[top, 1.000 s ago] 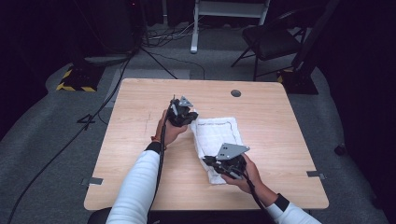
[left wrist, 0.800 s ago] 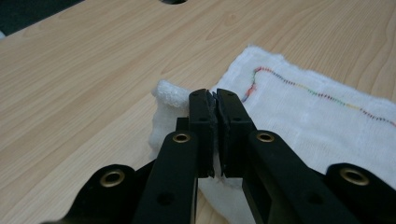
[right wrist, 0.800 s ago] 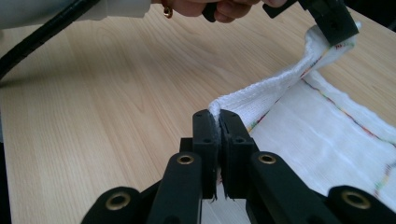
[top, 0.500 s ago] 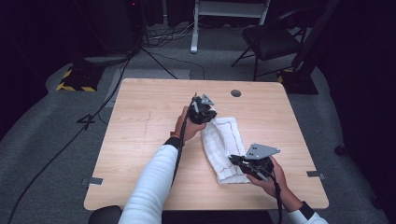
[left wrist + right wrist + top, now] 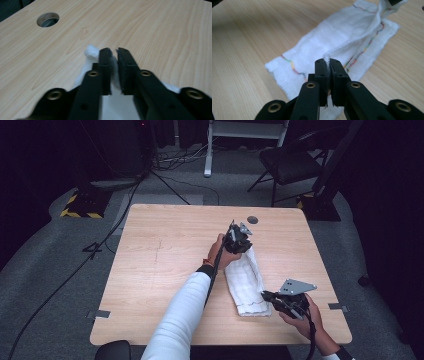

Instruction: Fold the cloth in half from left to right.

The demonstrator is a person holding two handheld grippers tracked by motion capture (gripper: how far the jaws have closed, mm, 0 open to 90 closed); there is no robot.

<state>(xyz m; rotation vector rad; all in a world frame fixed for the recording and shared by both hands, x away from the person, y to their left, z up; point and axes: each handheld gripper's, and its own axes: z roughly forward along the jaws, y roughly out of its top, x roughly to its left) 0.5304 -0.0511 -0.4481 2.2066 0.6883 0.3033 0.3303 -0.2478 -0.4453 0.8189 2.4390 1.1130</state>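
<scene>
The white towel (image 5: 246, 281) lies folded lengthwise near the table's (image 5: 150, 270) right edge; the left gripper (image 5: 239, 239), jaws just easing apart, straddles its far corner, the right gripper (image 5: 274, 299) pinches its near end.

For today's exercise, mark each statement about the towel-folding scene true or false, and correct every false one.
1. The right claw pinches an edge of the white towel. True.
2. The towel lies on a wooden table. True.
3. The towel is plain white, without stitching. False: coloured stitching runs along its border.
4. The left claw is at the table's near edge. False: it is at the towel's far end, near the round hole.
</scene>
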